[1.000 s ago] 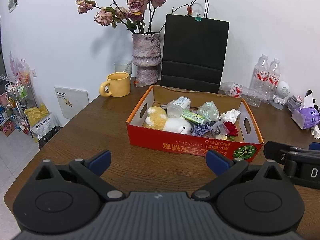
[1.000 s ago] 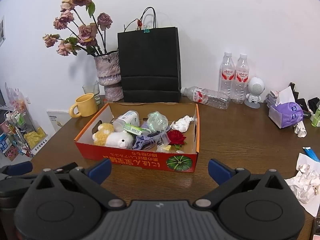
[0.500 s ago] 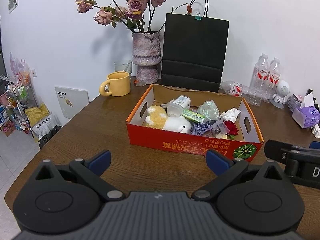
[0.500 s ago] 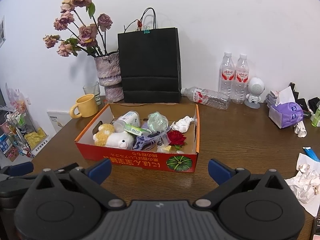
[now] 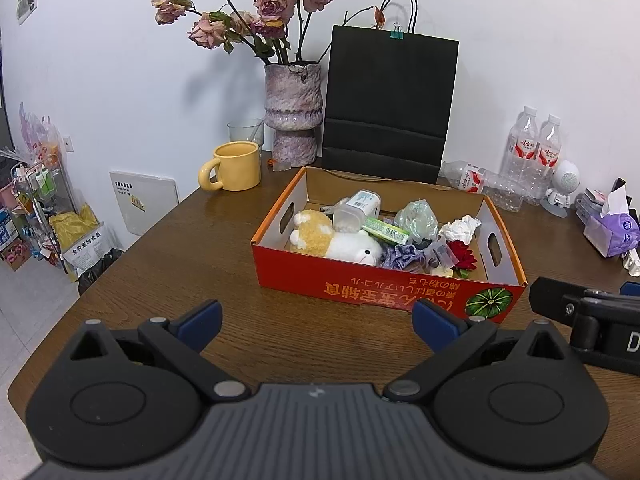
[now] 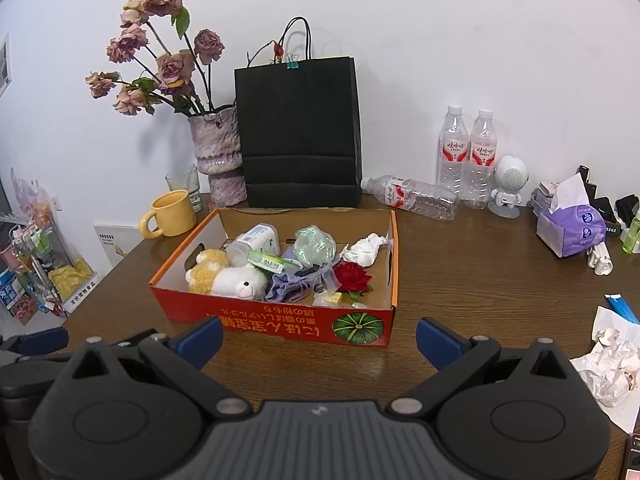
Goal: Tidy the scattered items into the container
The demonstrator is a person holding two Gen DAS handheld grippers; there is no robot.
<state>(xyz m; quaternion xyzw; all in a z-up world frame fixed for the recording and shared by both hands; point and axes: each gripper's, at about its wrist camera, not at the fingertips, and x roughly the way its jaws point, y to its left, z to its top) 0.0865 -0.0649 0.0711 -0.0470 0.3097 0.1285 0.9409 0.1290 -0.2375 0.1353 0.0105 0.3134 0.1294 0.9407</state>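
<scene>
We see the orange cardboard box [image 6: 276,324] at about twelve o'clock from both grippers, resting on the brown tabletop [image 6: 460,264]. It already holds a plush toy [image 6: 228,276], a plastic jar [image 6: 256,242], a crumpled tissue [image 6: 364,250], a red rose [image 6: 352,276] and other small things. Our left gripper [image 5: 316,318] and right gripper [image 6: 320,330] both hang low in front of the box, fingers spread wide and holding nothing.

At about three o'clock of the right gripper some crumpled paper [image 6: 612,364] lies near the tabletop edge; we judge it may be one of the last scattered items. Such light paper could slip from the fingers or be pushed off the edge if we close on it carelessly. The lying water bottle [image 6: 412,196] behind the box could roll if we bump it. The box is rather full, so a dropped item might bounce out.
</scene>
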